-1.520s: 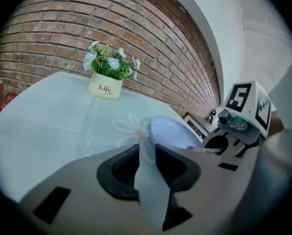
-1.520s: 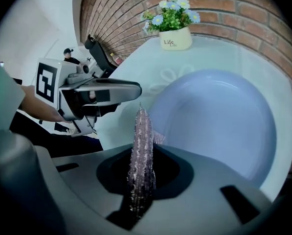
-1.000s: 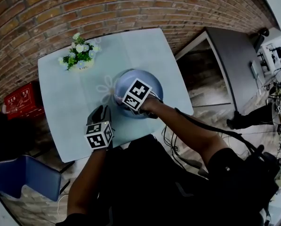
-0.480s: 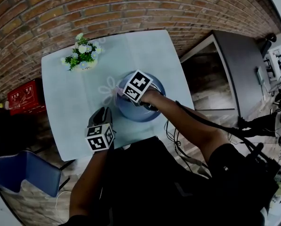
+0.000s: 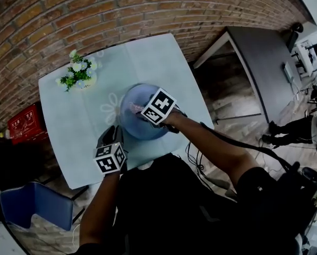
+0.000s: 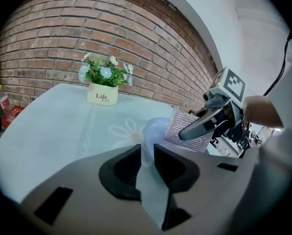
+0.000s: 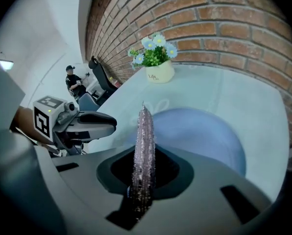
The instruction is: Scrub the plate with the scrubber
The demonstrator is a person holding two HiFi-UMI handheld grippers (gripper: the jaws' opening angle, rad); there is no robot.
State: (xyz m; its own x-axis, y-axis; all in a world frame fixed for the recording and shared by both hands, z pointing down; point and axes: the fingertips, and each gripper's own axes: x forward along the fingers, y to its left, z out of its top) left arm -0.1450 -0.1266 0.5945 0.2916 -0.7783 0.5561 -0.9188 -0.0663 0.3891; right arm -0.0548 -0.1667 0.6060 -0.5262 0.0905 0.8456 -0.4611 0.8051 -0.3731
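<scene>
Head view: your left gripper (image 5: 112, 137) sits at the plate (image 5: 133, 125)'s near rim. Left gripper view: its jaws, just closing, pinch that rim. Right gripper view: your right gripper (image 7: 145, 154) clamps the scrubber (image 7: 144, 124) edge-on, with the plate directly beneath.

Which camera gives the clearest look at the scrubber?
The left gripper view: the scrubber shows its glittery broad face, pinched by the right tool. The right gripper view shows it edge-on between the jaws; the head view, only a sliver.

Round pale-blue plate (image 5: 130, 124) rested on the light tabletop (image 5: 78, 132), silvery sparkling scrubber (image 7: 145, 131) stood edge-up over it, pinched in right claw (image 7: 143, 173).
</scene>
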